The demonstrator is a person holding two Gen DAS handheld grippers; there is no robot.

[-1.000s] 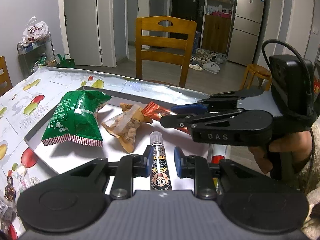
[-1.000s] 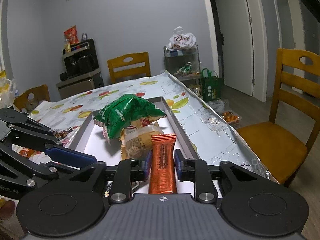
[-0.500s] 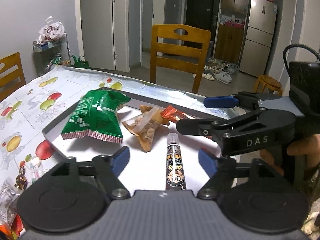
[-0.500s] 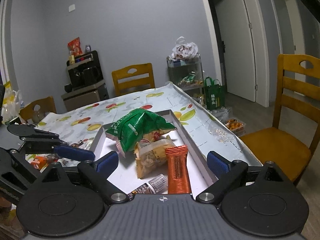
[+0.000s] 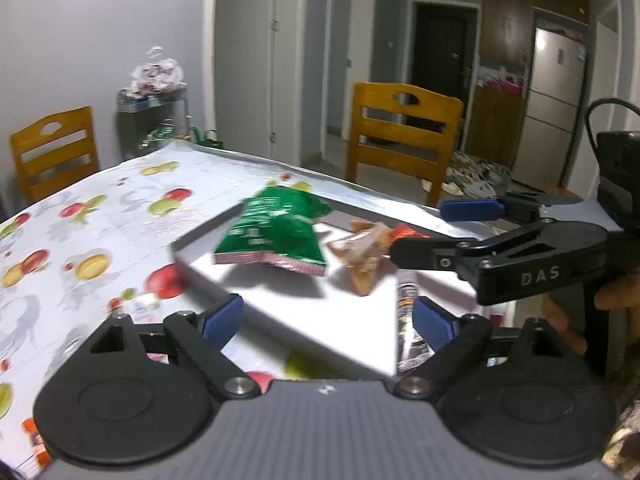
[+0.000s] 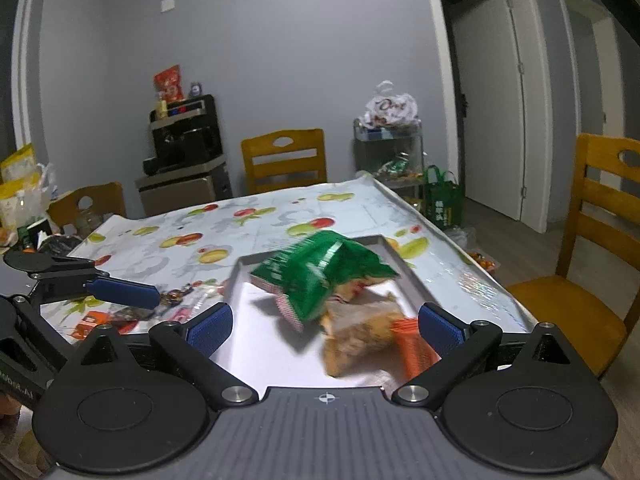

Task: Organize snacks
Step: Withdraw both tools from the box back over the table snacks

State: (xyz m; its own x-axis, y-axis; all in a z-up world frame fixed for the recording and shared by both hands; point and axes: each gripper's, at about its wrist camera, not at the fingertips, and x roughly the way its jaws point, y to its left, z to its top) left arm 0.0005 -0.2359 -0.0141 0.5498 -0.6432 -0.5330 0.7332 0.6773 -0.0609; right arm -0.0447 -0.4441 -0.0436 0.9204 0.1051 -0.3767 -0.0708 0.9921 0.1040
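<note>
My left gripper (image 5: 326, 318) and right gripper (image 6: 325, 323) are both hanging spread apart, their jaws having just been opening, gripping nothing. Beyond them, the tube snack (image 5: 407, 312), orange bar (image 6: 412, 346), tan packet (image 6: 360, 334) and green bag (image 6: 322, 272) are lying in the white tray (image 5: 320, 320) on the fruit-print table (image 6: 240, 232).

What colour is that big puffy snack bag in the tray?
Green bag, with a red-and-white striped seal; clearest from the right wrist.

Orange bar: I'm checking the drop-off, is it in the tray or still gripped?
In the tray. The orange bar lies on its floor, no pad touching it.
</note>
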